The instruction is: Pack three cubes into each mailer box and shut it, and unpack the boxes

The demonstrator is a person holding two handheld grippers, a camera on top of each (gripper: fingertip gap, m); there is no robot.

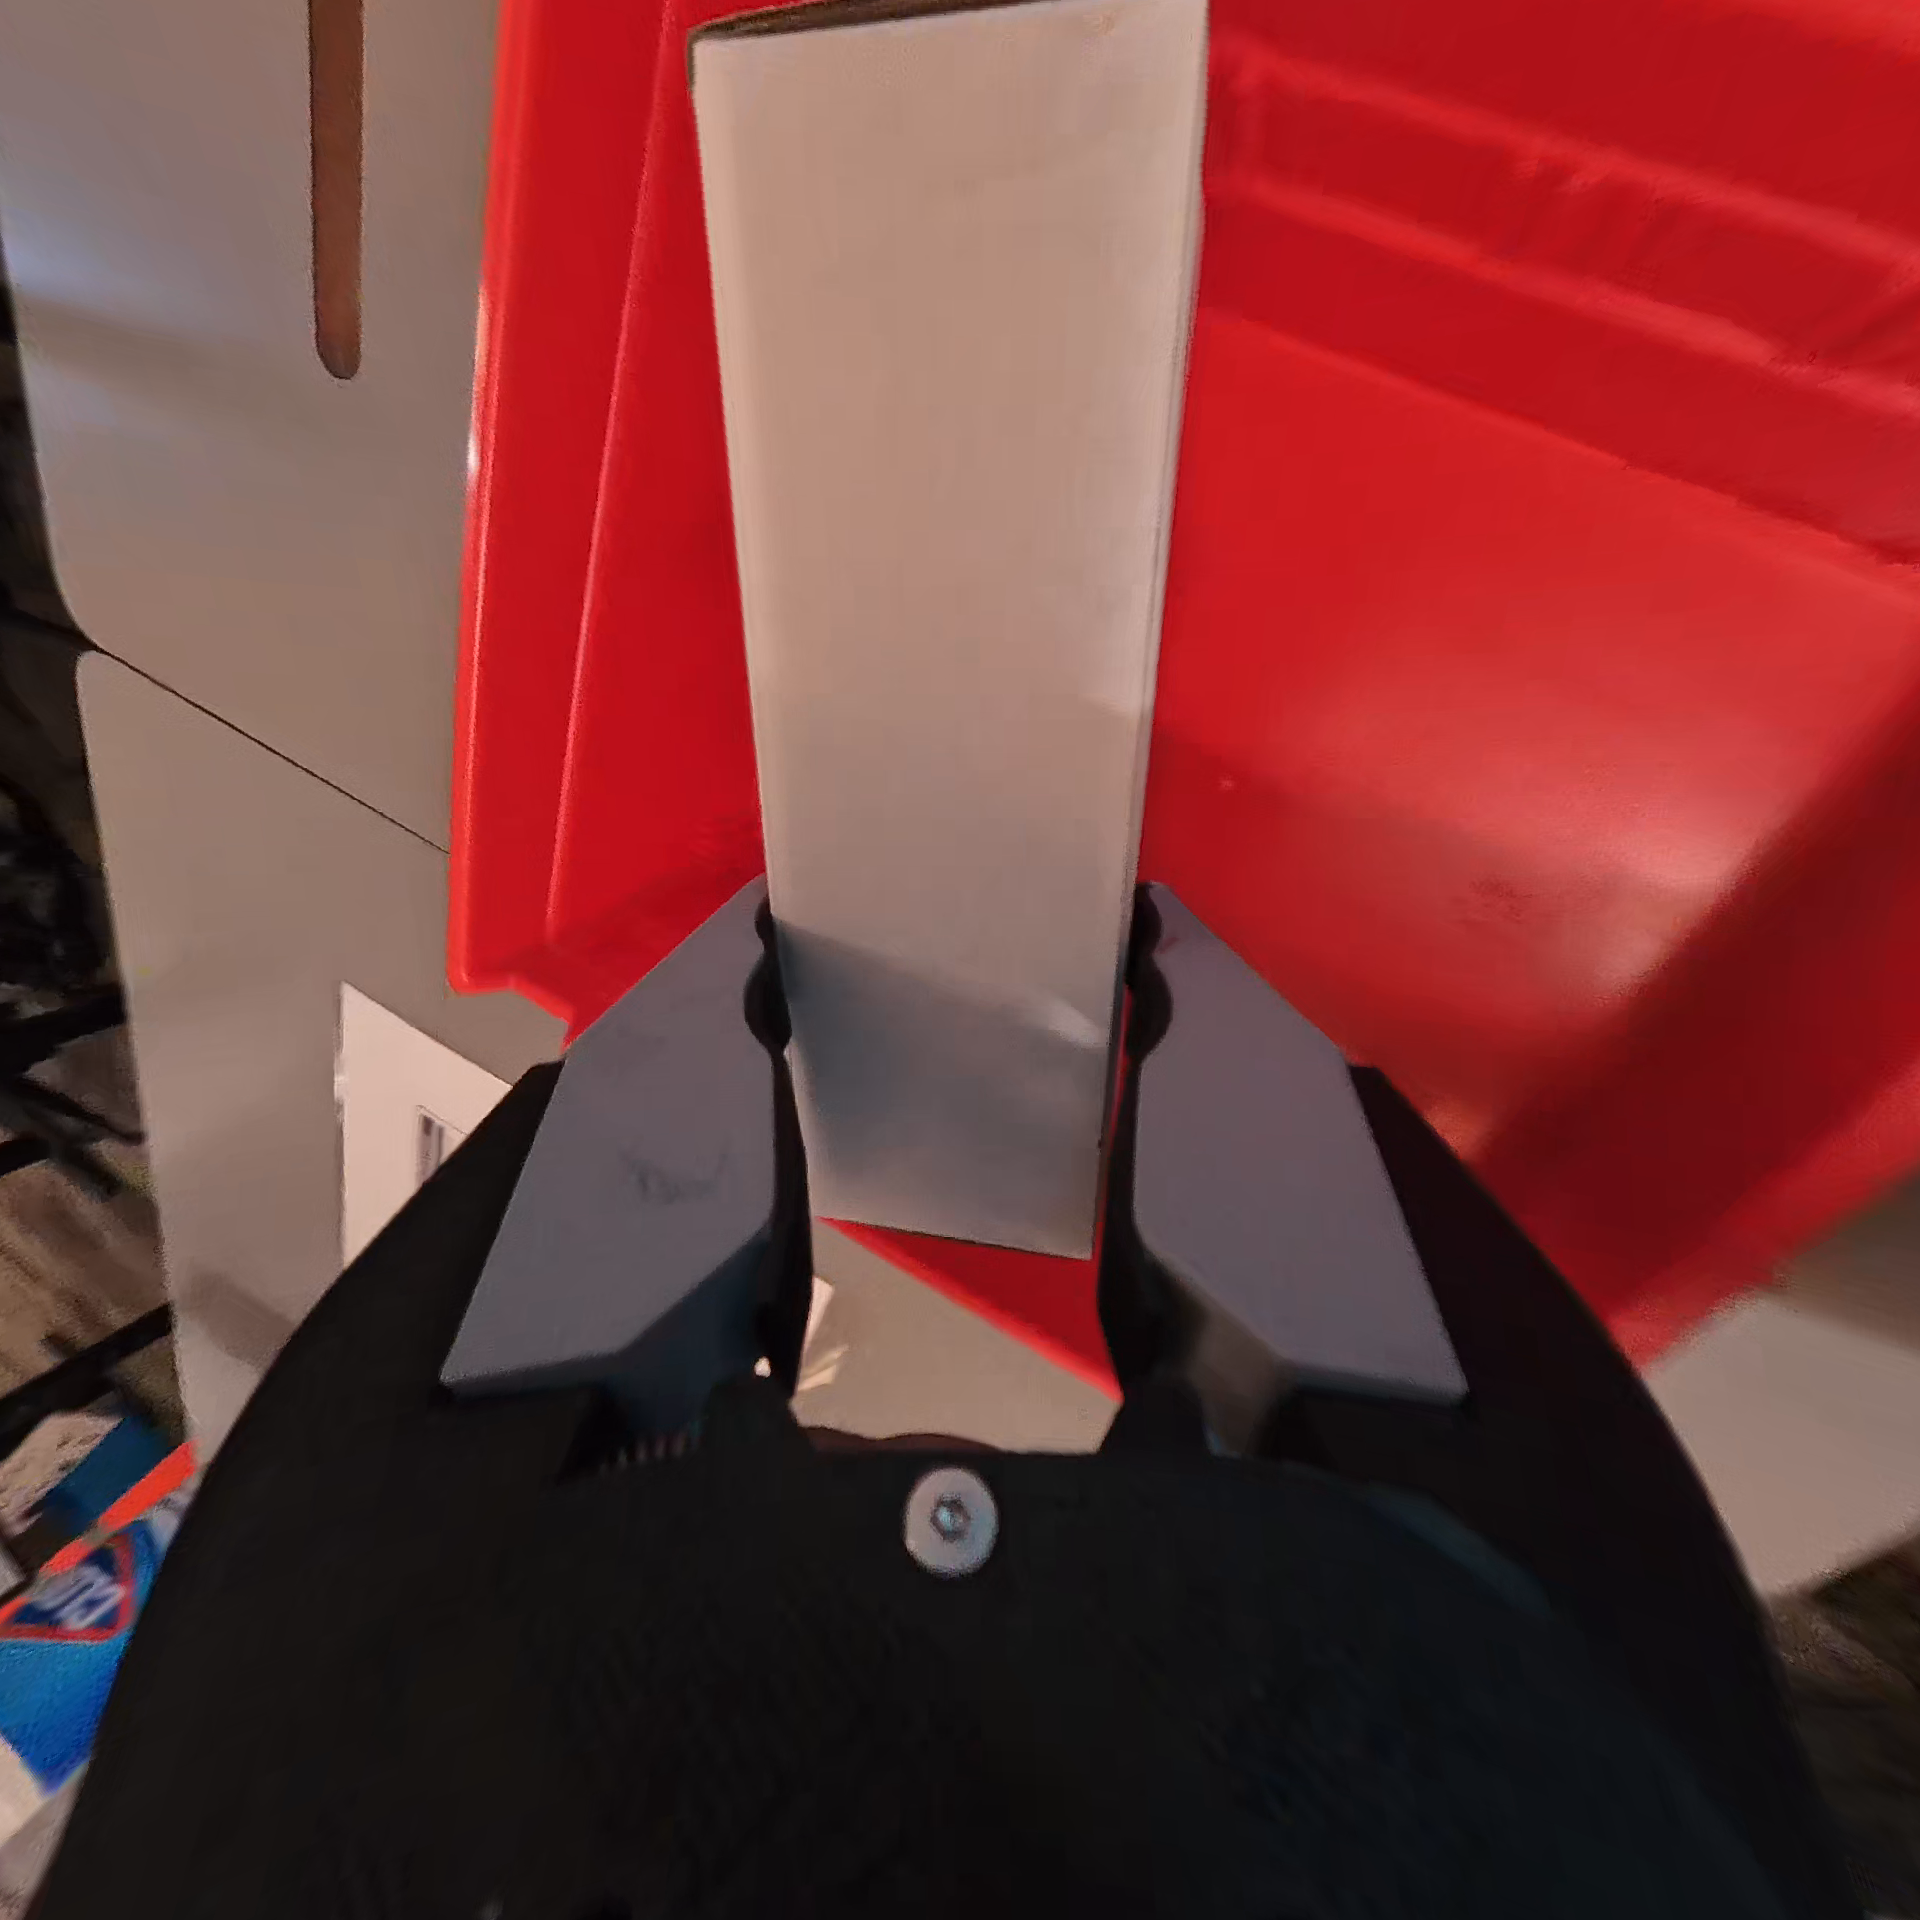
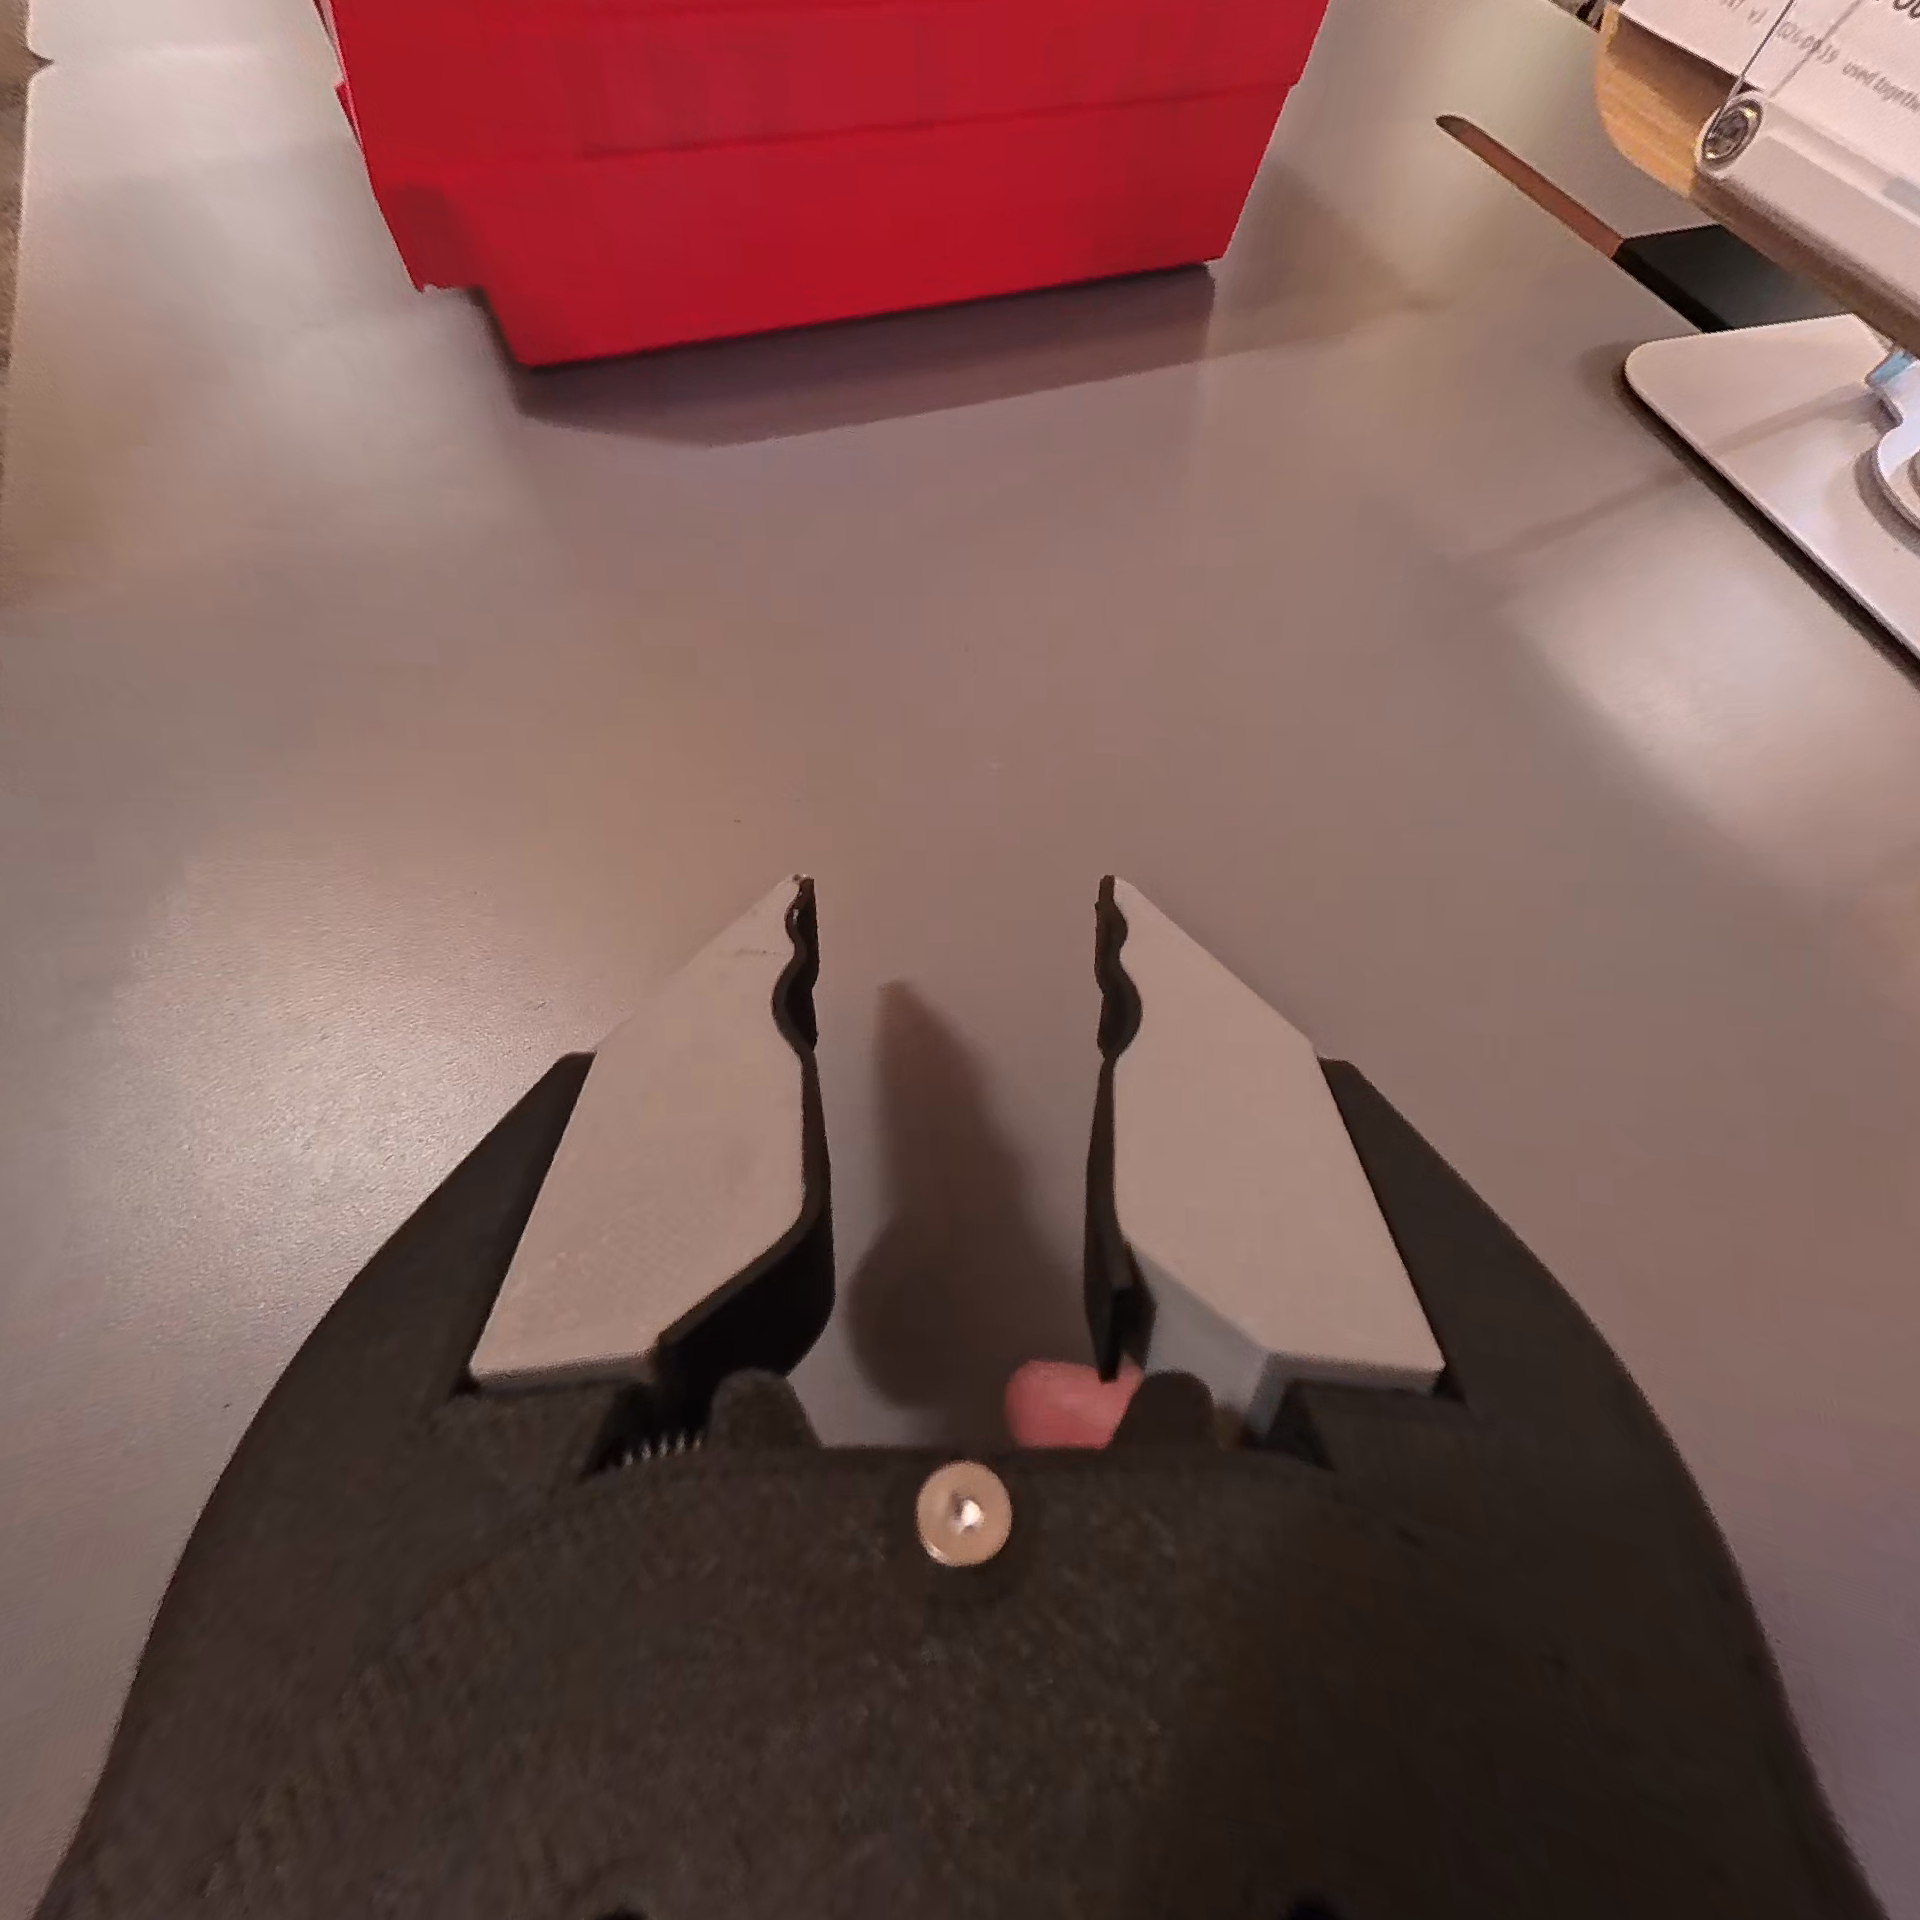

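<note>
In the left wrist view my left gripper (image 1: 951, 914) is shut on a white mailer box (image 1: 945, 520). Both pads press on the box's narrow sides, near its close end. The box reaches away from me, in front of a red bin (image 1: 1455, 623). I cannot see inside the box, and no cubes are in view. In the right wrist view my right gripper (image 2: 956, 894) is open and empty, low over the grey table (image 2: 935, 623). The red bin (image 2: 831, 177) stands ahead of it at the far edge.
A pale stand base (image 2: 1766, 436) and a wooden-edged panel (image 2: 1662, 135) are at the right of the table. A person's fingertip (image 2: 1060, 1403) shows behind the right fingers. In the left wrist view, blue packaging (image 1: 73, 1621) lies at the lower left beside the table (image 1: 260, 520).
</note>
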